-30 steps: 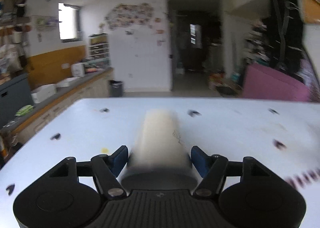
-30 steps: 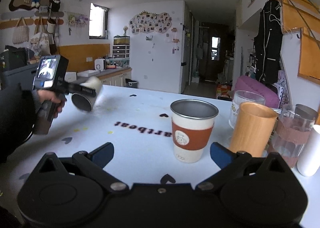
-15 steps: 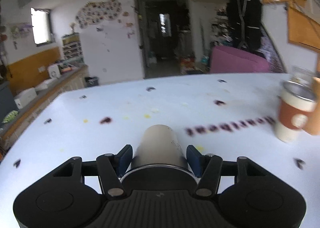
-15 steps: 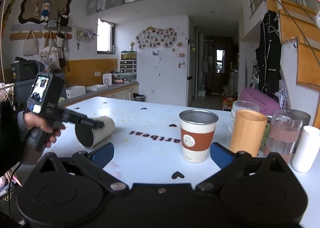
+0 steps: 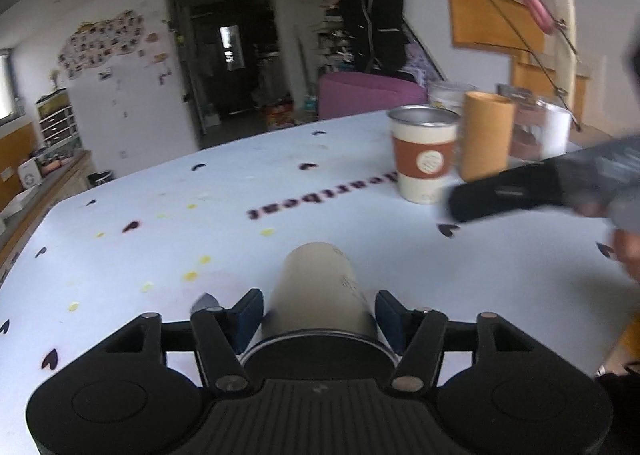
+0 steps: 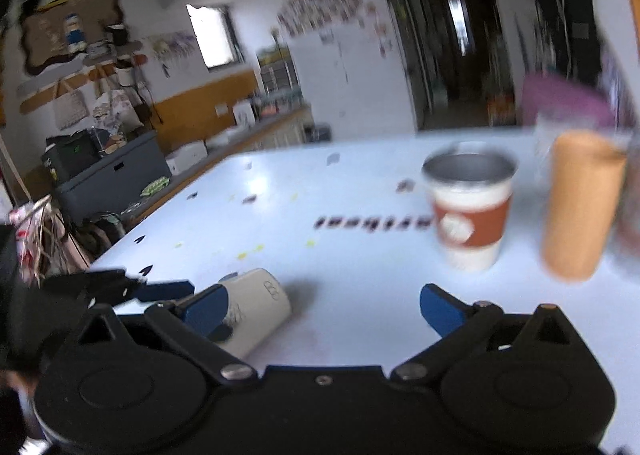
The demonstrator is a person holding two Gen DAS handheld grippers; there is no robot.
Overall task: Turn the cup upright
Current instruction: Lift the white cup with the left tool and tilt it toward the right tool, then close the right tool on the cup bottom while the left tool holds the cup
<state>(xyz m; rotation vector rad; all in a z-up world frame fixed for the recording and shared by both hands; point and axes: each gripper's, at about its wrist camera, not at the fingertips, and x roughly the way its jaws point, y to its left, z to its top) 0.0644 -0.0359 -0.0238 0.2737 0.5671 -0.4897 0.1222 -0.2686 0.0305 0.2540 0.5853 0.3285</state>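
A cream cup (image 5: pixel 320 287) lies on its side on the white table (image 5: pixel 360 215), base pointing away from the left wrist camera. My left gripper (image 5: pixel 320 311) has its blue pads on both sides of the cup near its rim; narrow gaps show, so contact is unclear. In the right wrist view the cup (image 6: pixel 256 307) lies at lower left, with the left gripper's finger (image 6: pixel 164 289) beside it. My right gripper (image 6: pixel 320 307) is open and empty, low over the table just right of the cup.
A steel cup with an orange sleeve (image 5: pixel 424 159) (image 6: pixel 470 211), a tan cup (image 5: pixel 486 135) (image 6: pixel 580 207) and glass jars (image 5: pixel 536 127) stand at the far right. The right gripper's body (image 5: pixel 540 183) shows at right in the left wrist view. The table's left edge borders a counter (image 6: pixel 224 143).
The left gripper brought the cup down from mid-air onto the table and swung right. The right gripper moved down and left, toward the cup.
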